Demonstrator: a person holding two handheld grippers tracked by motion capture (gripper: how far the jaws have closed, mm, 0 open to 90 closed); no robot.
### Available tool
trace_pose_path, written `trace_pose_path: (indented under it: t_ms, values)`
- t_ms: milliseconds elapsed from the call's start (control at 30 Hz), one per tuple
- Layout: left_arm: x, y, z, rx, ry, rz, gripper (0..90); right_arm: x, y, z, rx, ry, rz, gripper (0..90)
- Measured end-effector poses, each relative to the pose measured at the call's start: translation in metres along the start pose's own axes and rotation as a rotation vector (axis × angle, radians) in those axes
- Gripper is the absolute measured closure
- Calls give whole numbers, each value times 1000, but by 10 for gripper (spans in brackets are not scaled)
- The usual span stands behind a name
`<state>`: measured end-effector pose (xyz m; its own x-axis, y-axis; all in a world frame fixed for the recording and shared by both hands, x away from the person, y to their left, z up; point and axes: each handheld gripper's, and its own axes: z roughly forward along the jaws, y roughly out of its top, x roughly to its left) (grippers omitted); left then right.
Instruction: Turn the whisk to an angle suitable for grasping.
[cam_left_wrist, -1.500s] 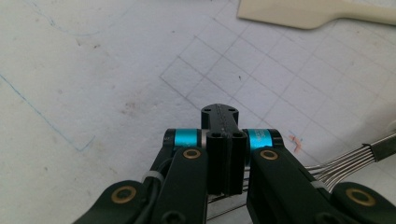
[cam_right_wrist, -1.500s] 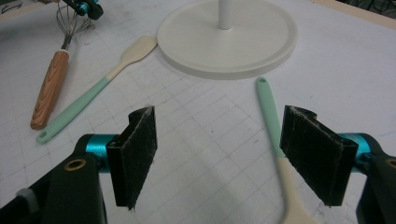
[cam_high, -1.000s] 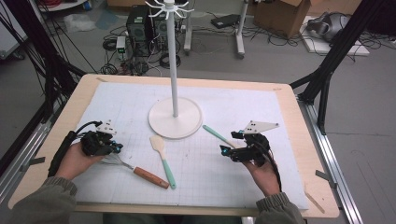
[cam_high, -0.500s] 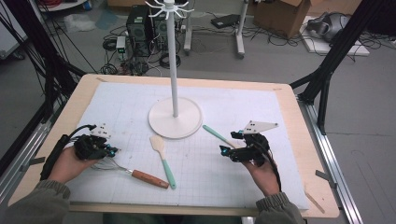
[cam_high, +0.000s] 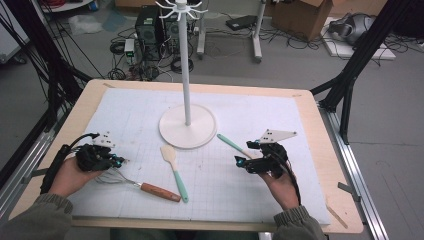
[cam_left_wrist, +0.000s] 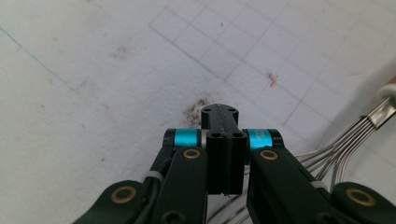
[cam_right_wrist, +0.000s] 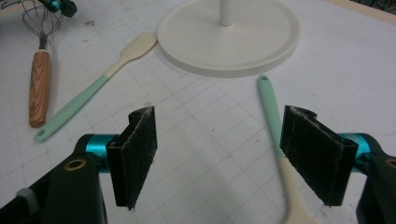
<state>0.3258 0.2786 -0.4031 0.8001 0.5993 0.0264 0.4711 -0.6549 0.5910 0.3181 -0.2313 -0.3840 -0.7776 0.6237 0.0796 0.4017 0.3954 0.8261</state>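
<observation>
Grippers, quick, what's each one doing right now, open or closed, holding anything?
Left gripper: jaws shut together, gripping nothing, right beside the whisk wires.
Right gripper: jaws wide open, empty, over the mat beside a mint-handled spatula.

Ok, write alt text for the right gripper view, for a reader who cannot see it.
The right gripper is held open above a white gridded mat, with a mint-handled spatula lying by its right-hand jaw. Beyond sit a round white stand base, a second spatula and a wooden-handled whisk.
</observation>
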Motion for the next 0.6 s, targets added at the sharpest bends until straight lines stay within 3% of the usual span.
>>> trace_pose_path:
  t_ms: [200, 300, 333, 367, 500, 600]
  values:
    - [-13, 9, -5, -40, -31, 38, 896, -1, 0, -1, -3, 1, 6, 265]
    - [-27, 12, -4, -46, -55, 78, 896, -1, 0, -2, -7, -2, 0, 265]
    - [-36, 15, -3, -39, -73, 123, 896, -1, 0, -2, -5, -1, 2, 265]
    - [-36, 15, -3, -39, -73, 123, 896, -1, 0, -2, -5, -1, 2, 265]
    - [-57, 17, 0, -48, -117, 163, 896, -1, 0, -2, -6, -2, 1, 265]
    - [-63, 16, 1, -56, -135, 165, 896, -1, 0, -2, -6, -2, 1, 265]
